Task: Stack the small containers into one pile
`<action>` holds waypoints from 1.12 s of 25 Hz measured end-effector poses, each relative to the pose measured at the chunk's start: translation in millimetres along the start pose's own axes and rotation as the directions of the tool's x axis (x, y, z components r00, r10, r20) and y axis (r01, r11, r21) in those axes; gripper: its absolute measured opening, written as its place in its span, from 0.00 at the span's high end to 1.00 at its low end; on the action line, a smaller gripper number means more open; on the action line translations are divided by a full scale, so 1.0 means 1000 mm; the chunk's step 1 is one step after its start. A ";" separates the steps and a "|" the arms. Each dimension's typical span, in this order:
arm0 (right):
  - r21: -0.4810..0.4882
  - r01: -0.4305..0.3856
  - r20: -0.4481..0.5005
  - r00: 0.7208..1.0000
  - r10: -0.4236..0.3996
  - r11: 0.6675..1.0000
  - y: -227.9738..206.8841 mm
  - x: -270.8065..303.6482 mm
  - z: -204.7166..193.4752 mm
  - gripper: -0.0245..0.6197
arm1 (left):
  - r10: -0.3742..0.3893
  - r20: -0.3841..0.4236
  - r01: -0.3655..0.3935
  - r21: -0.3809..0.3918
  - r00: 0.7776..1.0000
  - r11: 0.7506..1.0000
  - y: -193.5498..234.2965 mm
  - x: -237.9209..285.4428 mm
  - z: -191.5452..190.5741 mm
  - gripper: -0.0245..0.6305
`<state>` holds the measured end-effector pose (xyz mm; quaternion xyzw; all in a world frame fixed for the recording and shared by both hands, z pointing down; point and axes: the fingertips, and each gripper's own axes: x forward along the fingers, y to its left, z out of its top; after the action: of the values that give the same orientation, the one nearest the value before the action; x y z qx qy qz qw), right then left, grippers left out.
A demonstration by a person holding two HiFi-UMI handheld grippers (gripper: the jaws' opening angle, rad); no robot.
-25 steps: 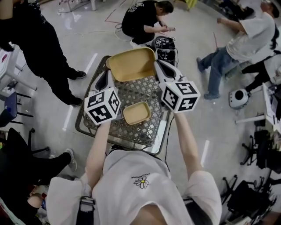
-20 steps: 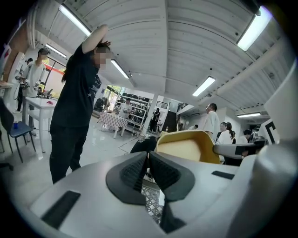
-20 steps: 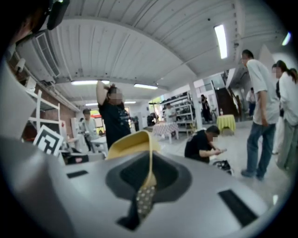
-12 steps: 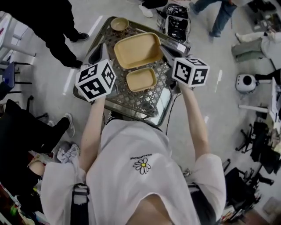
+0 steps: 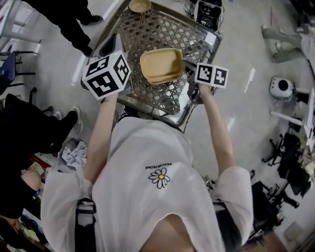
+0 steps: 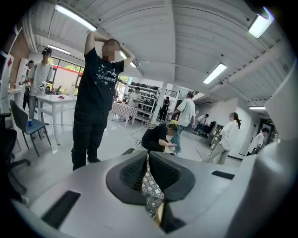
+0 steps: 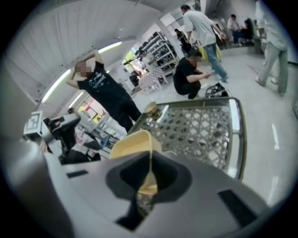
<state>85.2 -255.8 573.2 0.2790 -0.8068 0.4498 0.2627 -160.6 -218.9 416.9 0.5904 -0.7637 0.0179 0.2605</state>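
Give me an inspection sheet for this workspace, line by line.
surface: metal mesh table with a raised rim.
job's things: tan tray over the near half of the mesh, cannot tell if it rests on it; tan bowl at the far edge, apart.
clutter: black case by the far corner.
grippers: right gripper shut on the tray's rim; left gripper shut, nothing between, left of the tray.
cables: nothing seen.
surroundings: person standing beyond the table, others further off; chair; white unit on the floor.
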 end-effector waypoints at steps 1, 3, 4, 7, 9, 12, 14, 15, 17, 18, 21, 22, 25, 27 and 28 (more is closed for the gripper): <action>0.012 0.003 -0.021 1.000 -0.003 1.000 -0.006 0.004 -0.008 0.90 | 0.000 -0.006 0.000 0.004 1.000 1.000 0.000 0.000 -0.002 0.92; 0.016 0.007 -0.064 0.998 -0.006 1.000 -0.017 0.012 -0.022 0.90 | -0.002 -0.014 0.002 0.009 1.000 1.000 -0.001 0.001 -0.006 0.92; 0.019 0.010 -0.082 0.997 -0.009 1.000 -0.022 0.016 -0.027 0.90 | -0.003 -0.017 0.003 0.010 1.000 1.000 -0.002 0.001 -0.007 0.92; 0.050 0.030 -0.117 0.993 -0.024 0.998 -0.038 0.024 -0.039 0.90 | -0.002 -0.025 0.003 0.016 1.000 1.000 -0.002 0.000 -0.010 0.92; 0.053 0.050 -0.139 0.989 -0.042 0.997 -0.046 0.028 -0.045 0.90 | 0.000 -0.029 0.001 0.018 1.000 1.000 -0.001 -0.001 -0.010 0.92; 0.062 0.068 -0.158 0.986 -0.058 0.996 -0.054 0.034 -0.049 0.90 | 0.005 -0.032 -0.005 0.017 0.999 1.000 0.002 -0.002 -0.011 0.92; 0.071 0.070 -0.161 0.985 -0.058 0.995 -0.058 0.037 -0.049 0.90 | 0.009 -0.035 -0.008 0.016 0.999 1.000 0.003 -0.004 -0.014 0.92; 0.071 0.070 -0.162 0.985 -0.058 0.995 -0.059 0.038 -0.049 0.90 | 0.010 -0.037 -0.010 0.016 0.999 1.000 0.004 -0.004 -0.015 0.92; 0.056 0.072 -0.165 0.984 -0.062 0.996 -0.061 0.040 -0.049 0.90 | 0.012 -0.042 -0.012 0.019 0.999 1.000 0.004 -0.005 -0.017 0.92; 0.039 0.077 -0.166 0.984 -0.069 0.996 -0.061 0.042 -0.049 0.90 | 0.013 -0.045 -0.012 0.020 0.999 1.000 0.005 -0.005 -0.018 0.92; -0.015 0.094 -0.171 0.981 -0.095 0.995 -0.065 0.045 -0.051 0.90 | 0.014 -0.055 -0.012 0.026 0.998 1.000 0.005 -0.005 -0.022 0.92; -0.021 0.097 -0.171 0.980 -0.099 0.995 -0.066 0.046 -0.053 0.90 | 0.014 -0.059 -0.012 0.028 0.998 1.000 0.005 -0.005 -0.024 0.92; -0.020 0.097 -0.166 0.981 -0.099 0.995 -0.070 0.049 -0.058 0.90 | 0.015 -0.067 -0.013 0.030 0.998 0.999 0.007 -0.005 -0.028 0.92; -0.032 0.099 -0.164 0.981 -0.103 0.995 -0.072 0.049 -0.059 0.90 | 0.016 -0.069 -0.014 0.030 0.997 0.999 0.007 -0.005 -0.027 0.92; -0.043 0.103 -0.163 0.981 -0.109 0.994 -0.072 0.049 -0.060 0.90 | 0.016 -0.069 -0.013 0.031 0.998 0.999 0.007 -0.005 -0.026 0.92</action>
<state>110.6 -245.9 674.9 0.2787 -0.7740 0.4426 0.3568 -156.4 -203.0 439.4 0.5877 -0.7582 0.0516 0.2777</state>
